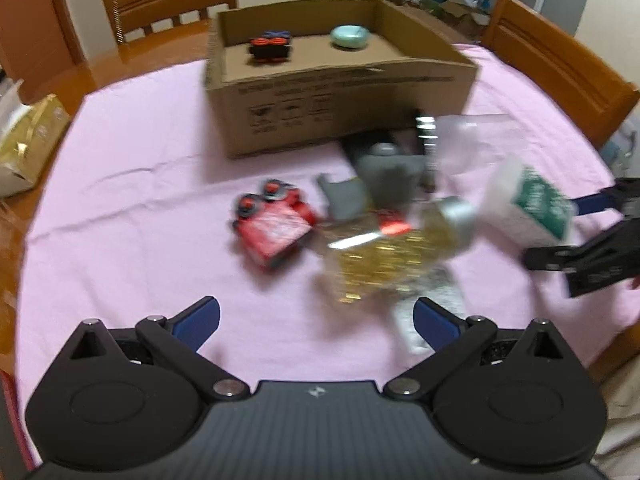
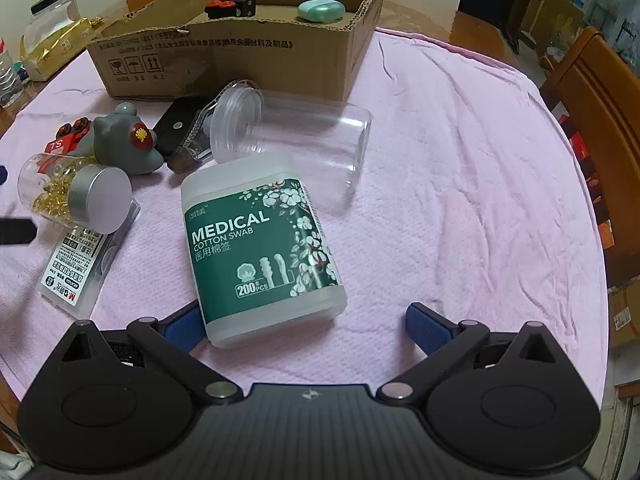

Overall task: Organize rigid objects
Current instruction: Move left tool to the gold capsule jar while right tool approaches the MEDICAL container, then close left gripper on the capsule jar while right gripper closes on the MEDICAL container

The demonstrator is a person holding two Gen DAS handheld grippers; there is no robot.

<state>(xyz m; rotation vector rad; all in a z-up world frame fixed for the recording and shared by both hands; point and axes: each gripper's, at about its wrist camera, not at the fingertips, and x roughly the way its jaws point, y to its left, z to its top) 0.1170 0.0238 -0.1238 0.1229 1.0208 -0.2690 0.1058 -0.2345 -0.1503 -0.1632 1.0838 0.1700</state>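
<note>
A green-labelled cotton swab tub (image 2: 262, 252) lies on the pink cloth, its base between the open fingers of my right gripper (image 2: 304, 326), not gripped. A clear empty jar (image 2: 304, 136) lies behind it. A jar of gold capsules (image 2: 76, 194) with a silver lid, a grey toy (image 2: 120, 140), a red toy car (image 1: 272, 224) and a white packet (image 2: 80, 264) lie to the left. The cardboard box (image 2: 240, 52) holds a black-red toy (image 2: 232, 6) and a mint case (image 2: 320, 10). My left gripper (image 1: 316, 320) is open and empty, above the cloth before the pile. The left wrist view is blurred.
Wooden chairs (image 1: 172, 4) stand round the table. A gold bag (image 2: 60, 44) and a plastic container (image 2: 52, 8) sit at the far left edge. A black flat object (image 2: 180, 128) lies by the box. Bare cloth (image 2: 460, 200) lies to the right.
</note>
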